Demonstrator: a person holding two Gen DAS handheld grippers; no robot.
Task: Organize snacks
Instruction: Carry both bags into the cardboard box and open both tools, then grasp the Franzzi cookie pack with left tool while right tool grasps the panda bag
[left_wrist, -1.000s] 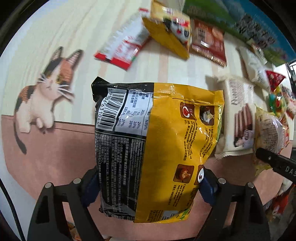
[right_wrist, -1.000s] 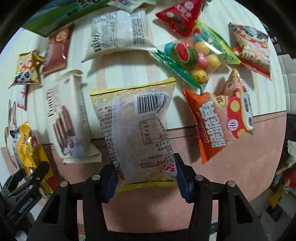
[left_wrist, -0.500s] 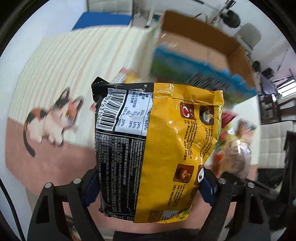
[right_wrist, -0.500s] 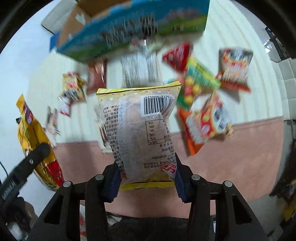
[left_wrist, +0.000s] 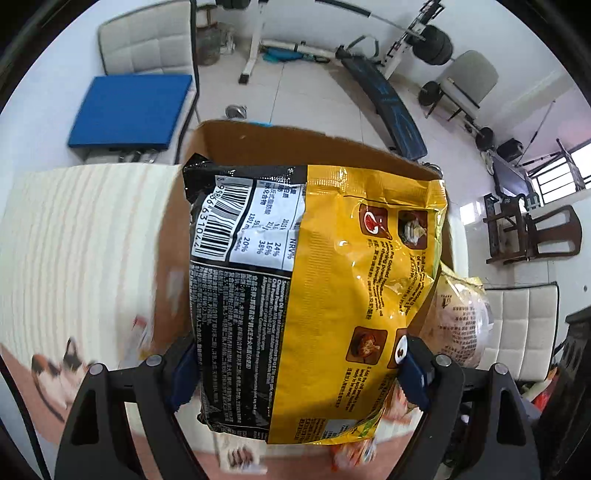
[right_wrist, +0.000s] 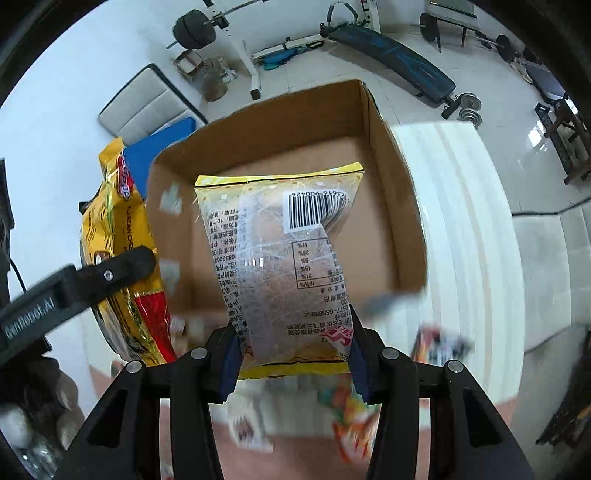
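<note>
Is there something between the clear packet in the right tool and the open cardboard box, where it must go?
Nothing visible blocks it. The clear packet, pinched in the right tool, hangs over the cardboard box, whose visible floor is bare. The yellow noodle bag in the left tool hangs at the box's left side.

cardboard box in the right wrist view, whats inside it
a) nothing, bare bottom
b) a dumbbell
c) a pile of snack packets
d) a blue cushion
a: the cardboard box shows only its bare brown bottom; the pale snack packet hangs in the right gripper in front of it.
</note>
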